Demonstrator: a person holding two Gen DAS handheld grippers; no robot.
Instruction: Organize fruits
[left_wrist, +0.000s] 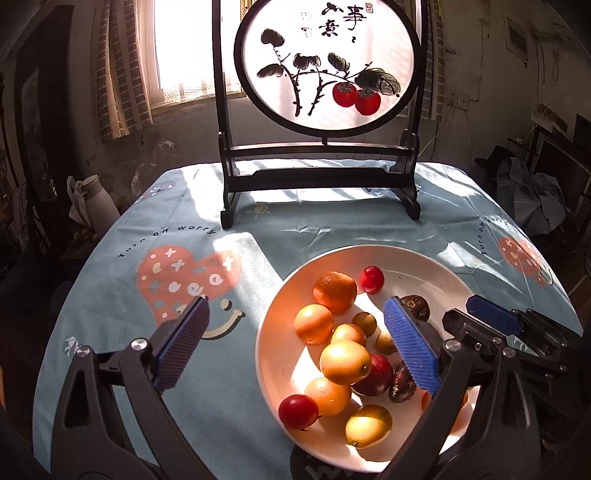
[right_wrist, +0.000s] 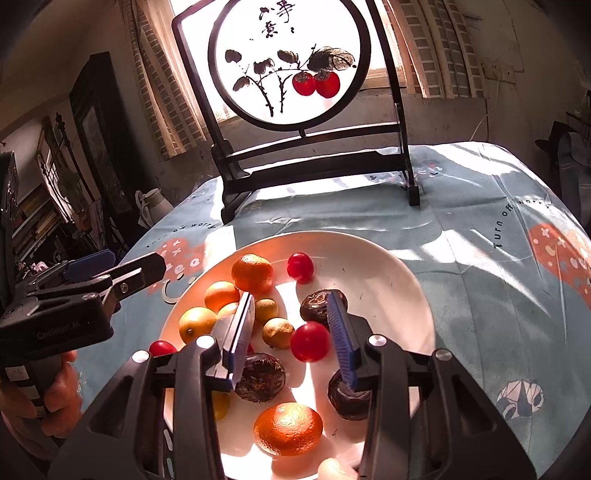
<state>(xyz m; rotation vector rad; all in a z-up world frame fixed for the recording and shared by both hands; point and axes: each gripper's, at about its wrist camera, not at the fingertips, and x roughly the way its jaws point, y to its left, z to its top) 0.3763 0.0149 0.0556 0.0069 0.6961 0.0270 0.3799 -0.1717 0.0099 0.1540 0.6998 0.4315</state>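
White plate (left_wrist: 280, 295) of fruits (left_wrist: 345, 362) on blue tablecloth (left_wrist: 110, 295), left gripper (left_wrist: 295, 343) spread wide at plate's left rim, right gripper (right_wrist: 291, 332) parted around red cherry tomato (right_wrist: 309, 341), large tangerine (right_wrist: 288, 428) clear only in right view

The white plate (right_wrist: 399, 280) looks glazed and glossy, like ceramic. Under it the tablecloth (left_wrist: 110, 295) is matt printed cloth, lightly creased. Behind the plate, the screen stand (left_wrist: 317, 177) appears to be dark lacquered wood. The grippers' pads (left_wrist: 412, 341) are ribbed blue rubber on matt black plastic.
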